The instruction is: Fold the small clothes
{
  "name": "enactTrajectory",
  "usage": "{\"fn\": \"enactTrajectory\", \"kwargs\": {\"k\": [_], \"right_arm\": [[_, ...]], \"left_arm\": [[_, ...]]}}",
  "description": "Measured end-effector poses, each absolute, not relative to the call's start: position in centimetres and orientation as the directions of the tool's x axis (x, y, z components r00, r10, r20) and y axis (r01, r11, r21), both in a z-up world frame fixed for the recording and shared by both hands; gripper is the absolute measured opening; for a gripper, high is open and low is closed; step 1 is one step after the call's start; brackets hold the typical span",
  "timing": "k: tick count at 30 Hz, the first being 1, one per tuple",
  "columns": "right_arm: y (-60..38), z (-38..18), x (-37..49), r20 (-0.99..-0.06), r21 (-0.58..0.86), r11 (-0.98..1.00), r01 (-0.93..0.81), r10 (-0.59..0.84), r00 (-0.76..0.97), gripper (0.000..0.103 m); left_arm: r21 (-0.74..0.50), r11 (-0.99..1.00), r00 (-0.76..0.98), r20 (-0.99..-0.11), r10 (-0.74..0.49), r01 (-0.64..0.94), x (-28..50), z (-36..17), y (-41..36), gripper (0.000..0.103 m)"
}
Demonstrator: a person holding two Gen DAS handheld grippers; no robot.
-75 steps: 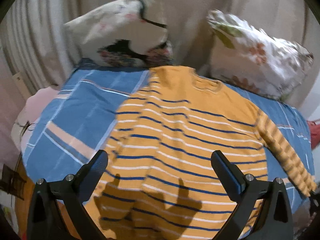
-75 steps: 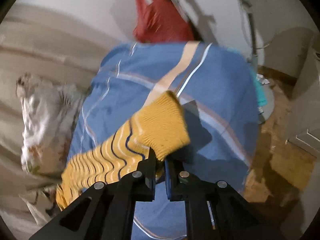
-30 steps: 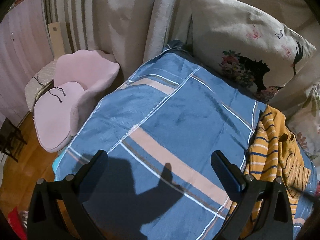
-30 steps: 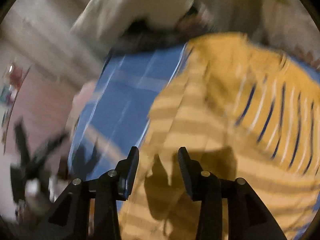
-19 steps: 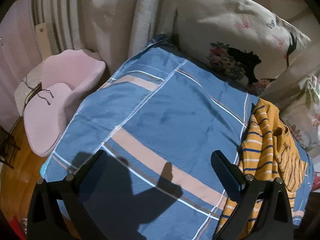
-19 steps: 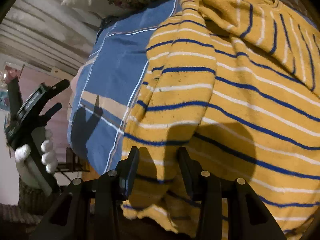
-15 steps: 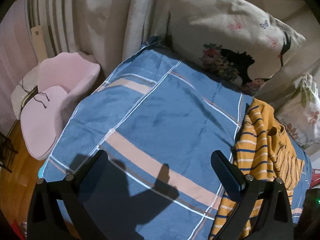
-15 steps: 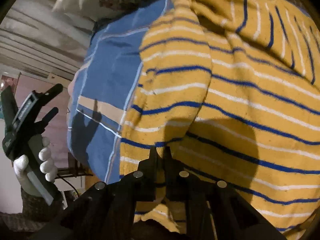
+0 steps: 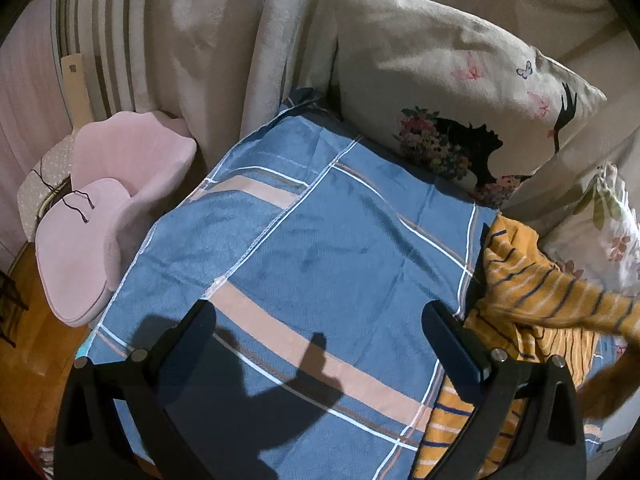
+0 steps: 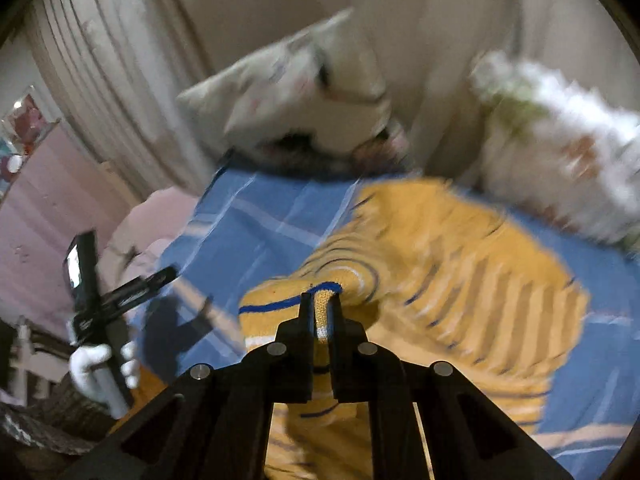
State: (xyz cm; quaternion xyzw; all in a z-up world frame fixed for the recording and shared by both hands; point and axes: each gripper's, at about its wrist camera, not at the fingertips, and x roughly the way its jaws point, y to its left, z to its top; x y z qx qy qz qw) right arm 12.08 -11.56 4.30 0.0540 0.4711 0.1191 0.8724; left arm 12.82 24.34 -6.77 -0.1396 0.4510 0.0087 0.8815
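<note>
A yellow sweater with blue stripes point(image 10: 460, 256) lies on a blue plaid bedcover point(image 10: 256, 224). My right gripper point(image 10: 321, 308) is shut on the sweater's striped edge and holds it lifted off the bed. In the left wrist view the sweater point(image 9: 532, 300) is bunched and raised at the right edge. My left gripper point(image 9: 320, 320) is open and empty above the bare left part of the bedcover point(image 9: 304, 248). It also shows in the right wrist view point(image 10: 100, 300), held in a white-gloved hand at the left.
Two floral pillows point(image 9: 452, 92) point(image 9: 604, 232) lean against the wall at the head of the bed. A pink chair point(image 9: 104, 204) stands beside the bed's left edge, with curtains point(image 9: 160, 40) behind it. Wooden floor point(image 9: 24, 360) lies below.
My right gripper closed on the sweater's edge about half a second ago and has lifted it up off the bed. The left gripper stayed open over the bare bedcover, shifting only slightly.
</note>
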Motion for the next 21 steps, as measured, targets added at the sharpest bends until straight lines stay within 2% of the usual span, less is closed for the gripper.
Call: {"fn": "enactTrajectory", "kwargs": {"k": [4, 8, 10, 12, 13, 14, 15, 21], "right_arm": [[-16.8, 4.5, 13.4, -0.837, 0.082, 0.993, -0.081, 0.113, 0.536, 0.007], [-21.9, -0.9, 15.6, -0.887, -0.033, 0.997, 0.069, -0.061, 0.457, 0.01], [-24.8, -3.8, 16.0, -0.891, -0.114, 0.973, 0.202, -0.19, 0.413, 0.01], [-26.3, -4.2, 15.3, -0.891, -0.026, 0.961, 0.277, -0.148, 0.43, 0.015], [-26.8, -4.1, 14.8, -0.882, 0.064, 0.948, 0.311, -0.092, 0.462, 0.02], [-26.7, -4.1, 14.5, -0.872, 0.103, 0.944, 0.314, -0.066, 0.484, 0.031], [-26.2, -4.2, 14.4, -0.865, 0.124, 0.946, 0.3, -0.045, 0.499, 0.034], [-19.5, -7.8, 17.9, -0.877, 0.205, 0.97, 0.129, 0.124, 0.464, 0.034]], "left_arm": [[-0.231, 0.966, 0.596, -0.794, -0.121, -0.113, 13.0, -6.5, 23.4, 0.103], [-0.211, 0.975, 0.594, -0.795, -0.125, -0.077, 13.0, -6.4, 22.2, 0.103], [-0.202, 0.978, 0.589, -0.797, -0.13, -0.058, 13.2, -6.4, 21.5, 0.103], [-0.193, 0.98, 0.589, -0.798, -0.129, -0.046, 13.2, -6.3, 20.9, 0.103], [-0.184, 0.982, 0.588, -0.799, -0.125, -0.04, 13.3, -6.4, 20.5, 0.103], [-0.182, 0.983, 0.585, -0.801, -0.126, -0.039, 13.3, -6.4, 20.3, 0.103], [-0.184, 0.982, 0.58, -0.804, -0.129, -0.037, 13.4, -6.5, 20.1, 0.103], [-0.18, 0.984, 0.569, -0.809, -0.144, -0.008, 13.6, -6.7, 18.7, 0.103]]}}
